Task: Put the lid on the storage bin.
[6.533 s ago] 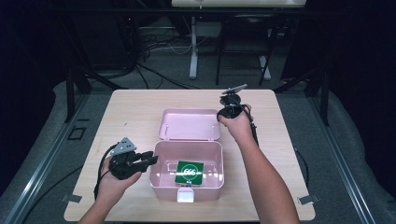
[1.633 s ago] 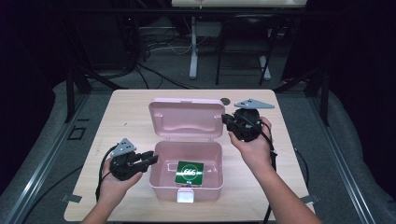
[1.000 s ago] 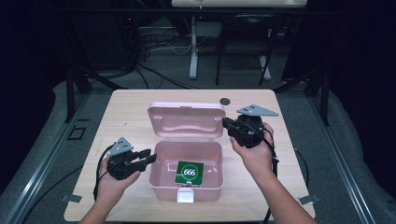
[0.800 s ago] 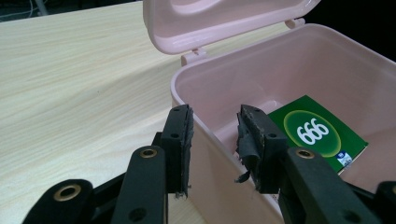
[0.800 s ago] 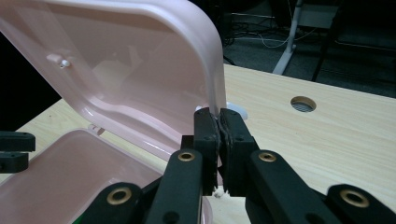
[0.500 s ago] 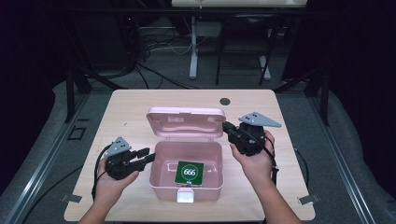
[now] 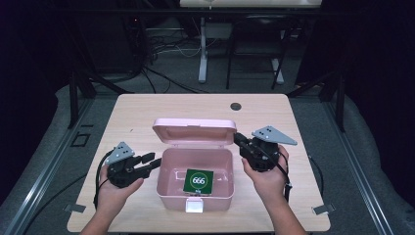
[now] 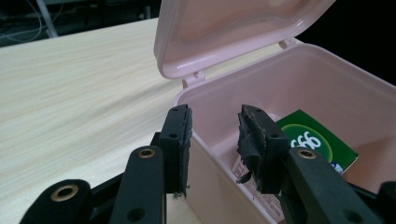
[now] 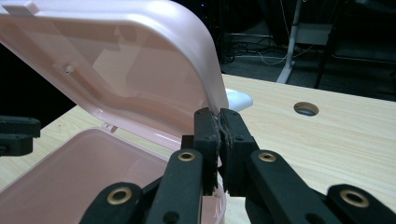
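A pink plastic box stands near the table's front, and a green pack marked 666 lies inside it. Its hinged lid is tilted up over the back rim. My right gripper is shut on the lid's right edge. In the right gripper view the jaws pinch the rim of the lid above the box. My left gripper is open at the box's left wall. In the left gripper view the jaws straddle that wall, beside the green pack.
The wooden table has a round cable hole at the back, past the lid. A white latch tab sits on the box's front wall. Desk legs and cables lie on the dark floor beyond the table.
The lid lay flat open behind the box; my right gripper has swung it up and forward, coming nearer the person. The left gripper has barely moved.
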### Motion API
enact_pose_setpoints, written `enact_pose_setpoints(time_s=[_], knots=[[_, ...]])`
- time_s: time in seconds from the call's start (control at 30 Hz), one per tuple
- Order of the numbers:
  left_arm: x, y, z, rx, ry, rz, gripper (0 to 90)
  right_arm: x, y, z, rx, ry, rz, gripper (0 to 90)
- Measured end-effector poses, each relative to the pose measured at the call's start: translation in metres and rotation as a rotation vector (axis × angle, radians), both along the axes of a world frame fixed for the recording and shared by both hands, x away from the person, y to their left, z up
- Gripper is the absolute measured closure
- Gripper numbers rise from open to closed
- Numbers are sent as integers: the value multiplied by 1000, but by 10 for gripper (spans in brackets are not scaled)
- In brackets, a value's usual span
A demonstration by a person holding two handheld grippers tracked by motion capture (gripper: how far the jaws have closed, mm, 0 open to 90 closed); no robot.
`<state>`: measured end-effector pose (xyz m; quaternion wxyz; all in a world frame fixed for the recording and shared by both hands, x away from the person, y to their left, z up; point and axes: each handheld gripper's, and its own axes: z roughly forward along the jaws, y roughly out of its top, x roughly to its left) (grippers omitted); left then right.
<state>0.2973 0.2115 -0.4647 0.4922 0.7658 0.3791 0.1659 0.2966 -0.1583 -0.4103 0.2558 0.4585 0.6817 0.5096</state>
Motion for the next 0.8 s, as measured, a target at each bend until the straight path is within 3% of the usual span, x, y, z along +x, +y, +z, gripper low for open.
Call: enact_pose_setpoints(time_s=[0.43,0.8], knots=[[0,3,24,-5,-106,23,625,-5,0,-2,-3,-7,5,862],[6,1,46,-6,-166,64,579,-6,-1,-3,7,-8,14,859]])
